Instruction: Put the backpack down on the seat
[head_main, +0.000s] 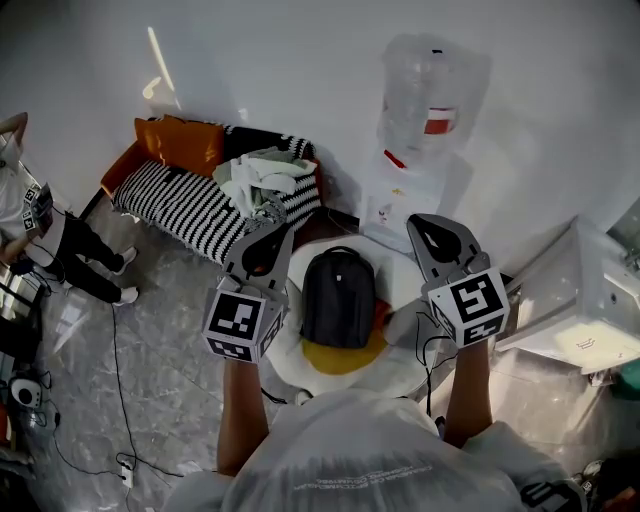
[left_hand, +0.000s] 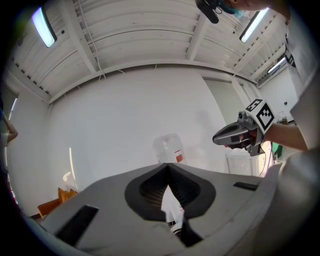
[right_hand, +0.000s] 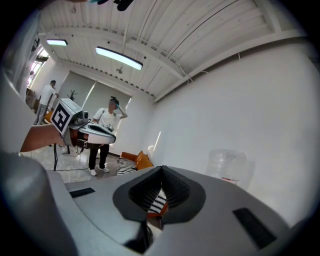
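Both forearms reach forward over the grey floor (head_main: 160, 350), holding the left tool (head_main: 272, 236) and right tool (head_main: 428, 228) level, each pinched together on nothing. Between and below them, the black backpack (head_main: 338, 297) rests on the white round seat (head_main: 283, 352). Beyond the tools stand a water dispenser (head_main: 412, 185), a striped sofa (head_main: 190, 208) and a white wall (head_main: 300, 60).

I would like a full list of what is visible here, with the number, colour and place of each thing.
backpack: 1, black, on the seat, between the grippers
seat: 1, white and yellow, centre of the floor
sofa: 1, black-and-white striped, by the wall, left
cushion: 1, orange, on the sofa
water dispenser: 1, white with a clear bottle, by the wall
bystander: 1, far left
left gripper: 1, grey, shut, empty
right gripper: 1, grey, shut, empty
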